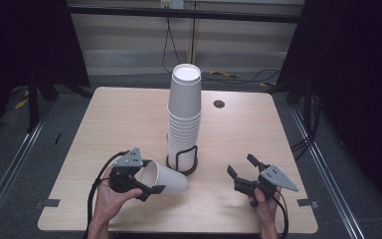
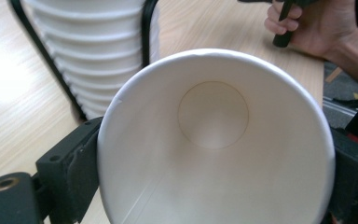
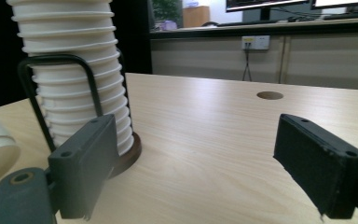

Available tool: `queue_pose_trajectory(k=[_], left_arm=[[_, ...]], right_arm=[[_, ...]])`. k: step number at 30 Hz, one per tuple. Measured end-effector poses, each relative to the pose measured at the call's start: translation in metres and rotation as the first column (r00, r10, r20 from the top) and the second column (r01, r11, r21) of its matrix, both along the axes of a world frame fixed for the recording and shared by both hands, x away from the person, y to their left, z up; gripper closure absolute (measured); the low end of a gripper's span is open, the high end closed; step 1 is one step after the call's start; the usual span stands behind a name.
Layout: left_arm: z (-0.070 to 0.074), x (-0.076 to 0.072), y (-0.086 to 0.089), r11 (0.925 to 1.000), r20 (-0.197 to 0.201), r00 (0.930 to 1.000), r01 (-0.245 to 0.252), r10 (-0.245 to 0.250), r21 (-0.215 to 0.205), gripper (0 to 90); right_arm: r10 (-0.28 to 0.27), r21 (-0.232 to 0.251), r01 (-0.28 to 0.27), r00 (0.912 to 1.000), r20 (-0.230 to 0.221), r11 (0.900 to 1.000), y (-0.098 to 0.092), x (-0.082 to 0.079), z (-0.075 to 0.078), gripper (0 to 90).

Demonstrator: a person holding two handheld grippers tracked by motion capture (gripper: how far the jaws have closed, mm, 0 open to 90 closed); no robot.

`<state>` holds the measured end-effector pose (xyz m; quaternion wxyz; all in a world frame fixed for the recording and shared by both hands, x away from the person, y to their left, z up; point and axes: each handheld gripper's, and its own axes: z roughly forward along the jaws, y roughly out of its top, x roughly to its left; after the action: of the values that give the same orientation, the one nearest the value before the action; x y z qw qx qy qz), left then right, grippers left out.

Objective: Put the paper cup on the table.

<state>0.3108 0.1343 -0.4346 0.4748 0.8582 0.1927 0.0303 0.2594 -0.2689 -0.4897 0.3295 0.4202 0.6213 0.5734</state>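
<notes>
A white paper cup lies on its side at the front left of the wooden table, and my left gripper is shut on it near the rim. In the left gripper view I look into the cup's mouth, with the left gripper pressing a black jaw on each side. A tall stack of white paper cups stands mid-table in a black wire holder on a dark round base. At the front right, my right gripper stands open and empty, pointing toward the stack; the right gripper has bare table between its jaws.
A round cable hole sits in the table behind and right of the stack. The person's right hand holds the other gripper beyond the cup. Metal rails and cables run on the floor around the table.
</notes>
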Motion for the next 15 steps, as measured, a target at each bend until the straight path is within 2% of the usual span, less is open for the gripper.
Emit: queue_pose_trajectory(k=[3,5,6,9,11,14,15], left_arm=[[-0.002,0.001,0.006,0.9997,-0.007,0.9997,-0.023,0.023,0.008,8.6],[-0.002,0.001,0.008,0.9995,-0.012,0.9994,-0.031,0.031,0.01,8.6],[-0.001,0.001,0.01,0.9992,-0.017,0.9992,-0.036,0.036,0.019,8.6],[0.0,0.005,0.013,0.9972,-0.028,0.9983,-0.05,0.052,0.056,8.6],[0.001,0.007,0.015,0.9967,-0.031,0.9979,-0.054,0.056,0.061,8.6],[0.003,0.011,0.02,0.9947,-0.037,0.9963,-0.075,0.078,0.071,8.6],[0.004,0.013,0.023,0.9929,-0.037,0.9961,-0.077,0.08,0.09,8.6]], right_arm=[[-0.02,0.013,0.02,0.9996,0.02,1.0,0.001,-0.001,-0.006,14.9],[-0.035,0.004,0.034,0.9984,0.044,0.999,0.002,-0.001,-0.008,15.2],[-0.045,-0.002,0.045,0.9968,0.067,0.999,0.002,-0.002,-0.008,15.5],[-0.058,-0.006,0.059,0.9957,0.071,0.998,0.003,-0.001,-0.01,15.2],[-0.064,-0.017,0.065,0.9953,0.073,0.998,0.004,-0.002,-0.012,15.2],[-0.077,-0.023,0.08,0.9898,0.12,0.997,0.006,-0.007,-0.014,14.0],[-0.081,-0.03,0.085,0.9884,0.128,0.996,0.007,-0.008,-0.014,14.0]])
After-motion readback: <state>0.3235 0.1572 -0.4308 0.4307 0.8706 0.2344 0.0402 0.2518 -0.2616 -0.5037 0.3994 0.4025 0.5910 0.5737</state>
